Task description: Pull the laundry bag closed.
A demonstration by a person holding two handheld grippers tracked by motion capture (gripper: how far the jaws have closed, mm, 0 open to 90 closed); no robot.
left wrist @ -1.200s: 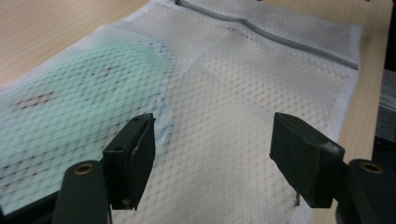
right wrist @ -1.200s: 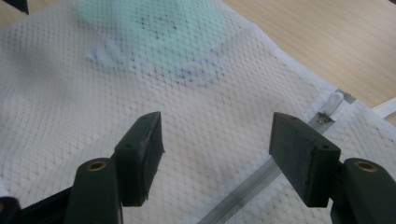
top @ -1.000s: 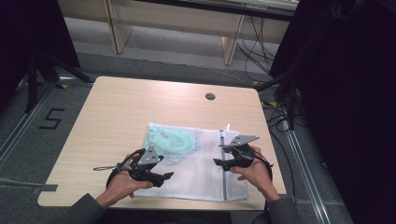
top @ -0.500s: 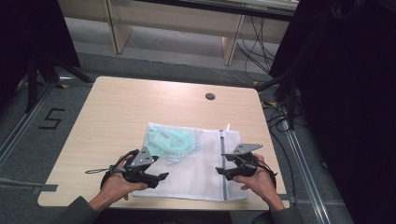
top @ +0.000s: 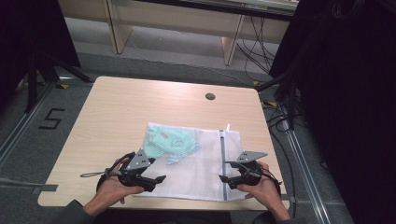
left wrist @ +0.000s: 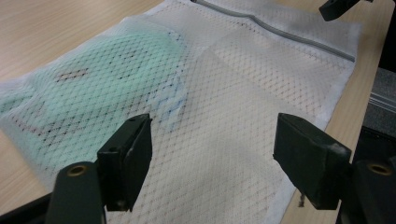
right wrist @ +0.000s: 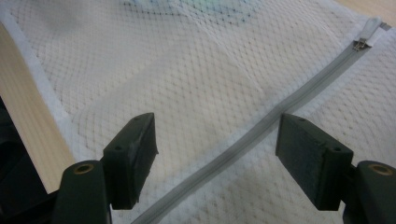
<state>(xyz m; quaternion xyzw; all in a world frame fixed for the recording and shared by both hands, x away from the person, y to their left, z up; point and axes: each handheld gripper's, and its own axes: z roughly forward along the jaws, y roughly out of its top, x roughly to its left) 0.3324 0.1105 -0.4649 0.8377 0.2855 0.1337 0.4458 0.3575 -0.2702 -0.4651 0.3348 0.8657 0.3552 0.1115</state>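
A white mesh laundry bag (top: 201,168) lies flat on the wooden table (top: 140,107), with a mint green garment (top: 168,142) inside its far left part. A grey zipper (top: 222,163) runs along the bag's right side, its pull (right wrist: 362,43) at the far end. My left gripper (top: 161,178) stands open over the bag's near left corner, above the mesh (left wrist: 224,135) and beside the green garment (left wrist: 93,88). My right gripper (top: 224,179) is open over the zipper (right wrist: 243,135) near the front edge, with nothing between its jaws.
A round grommet (top: 210,96) sits in the table's far side. A shelf unit (top: 177,28) stands behind the table. Cables (top: 275,116) and dark stands crowd the floor at the right. A "5" floor marking (top: 50,119) lies at the left.
Both grippers have drawn back toward the table's front edge, away from the bag's middle. The bag and garment lie as before.
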